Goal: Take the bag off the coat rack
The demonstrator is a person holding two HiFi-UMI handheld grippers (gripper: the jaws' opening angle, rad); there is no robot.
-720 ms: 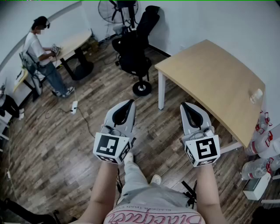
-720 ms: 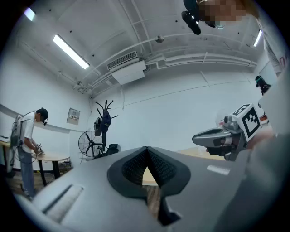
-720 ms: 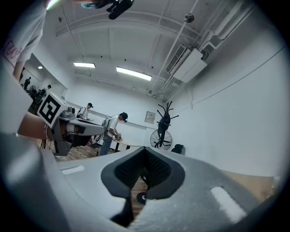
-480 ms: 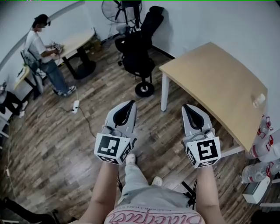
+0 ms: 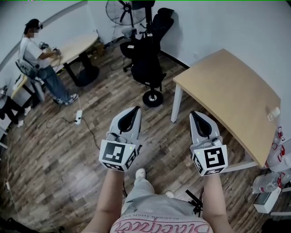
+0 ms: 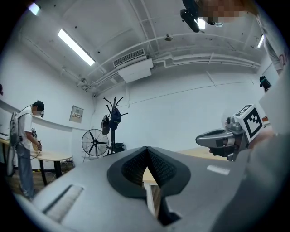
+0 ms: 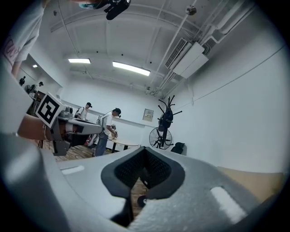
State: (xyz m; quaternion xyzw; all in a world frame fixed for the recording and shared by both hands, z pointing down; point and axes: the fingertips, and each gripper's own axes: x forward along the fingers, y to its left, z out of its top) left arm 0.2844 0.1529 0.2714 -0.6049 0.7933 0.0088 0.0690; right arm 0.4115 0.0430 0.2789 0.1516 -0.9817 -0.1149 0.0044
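Observation:
The coat rack [image 5: 153,97] stands on the wood floor ahead of me, by the white wall. A black bag [image 5: 146,59] hangs from it. In the left gripper view the dark bag [image 6: 115,119] hangs high on the rack's pole, far off. The right gripper view shows the bag [image 7: 166,118] the same way. My left gripper [image 5: 132,112] and right gripper [image 5: 198,116] are held side by side in front of me, well short of the rack. Both are shut with nothing between the jaws. The closed tips show in each gripper's own view [image 6: 147,150] [image 7: 144,150].
A light wooden table [image 5: 236,98] stands to the right of the rack. A standing fan [image 5: 119,9] and a black chair [image 5: 163,18] are behind the rack. A person [image 5: 34,54] works at a round table [image 5: 75,43] at the far left. A power strip and cable [image 5: 77,120] lie on the floor.
The rack, the table and the person at the left have shifted in the head view as I step forward. Both grippers keep their place and stay shut.

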